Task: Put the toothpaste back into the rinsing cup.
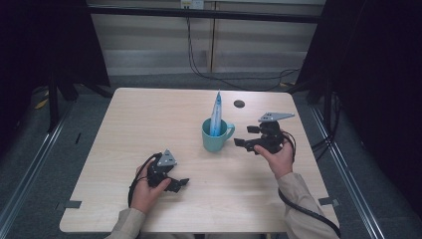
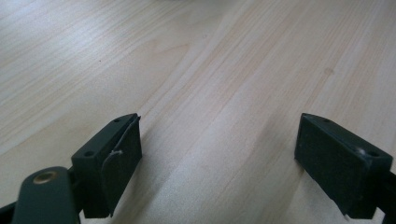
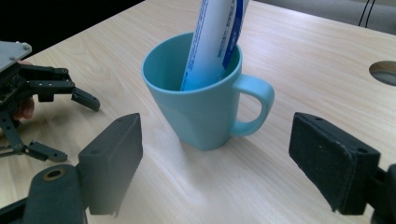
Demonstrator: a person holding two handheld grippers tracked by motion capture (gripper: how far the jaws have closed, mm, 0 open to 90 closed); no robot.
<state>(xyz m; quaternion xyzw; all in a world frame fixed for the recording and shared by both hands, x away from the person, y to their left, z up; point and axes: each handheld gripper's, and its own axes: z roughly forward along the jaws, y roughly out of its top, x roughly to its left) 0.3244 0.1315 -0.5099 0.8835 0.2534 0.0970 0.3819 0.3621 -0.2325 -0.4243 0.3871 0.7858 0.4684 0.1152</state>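
Near the middle of the pale wooden table [image 1: 149, 124] stands a light blue mug [image 1: 216, 137], upright, handle turned to the person's right, with a white and blue tube [image 1: 216, 113] standing in it, leaning on the rim and rising well above it. Just beside the mug, on its handle side, hangs the right gripper [image 1: 246, 136] in the right hand [image 1: 279, 157], fingers [image 1: 253, 129] spread wide and aimed at the mug, nothing between them and no touch on the mug. Seen along those fingers in the right gripper view: mug [image 3: 205, 100] straight ahead and a little farther off than the pads, handle toward the right-hand pad, tube [image 3: 215, 39] leaning against the far inner wall, the round hole [image 3: 384, 72] in the table at the right edge. No earlier picture to compare, so only the wide-open stance is told. Toward the person's near left, well apart from the mug, rests the left gripper [image 1: 180, 183] in the left hand [image 1: 145, 193], low over the table, fingers likewise spread with bare wood between them in the left gripper view [image 2: 219, 158]. Also visible at the left of the right gripper view, that same left gripper [image 3: 60, 123], open.
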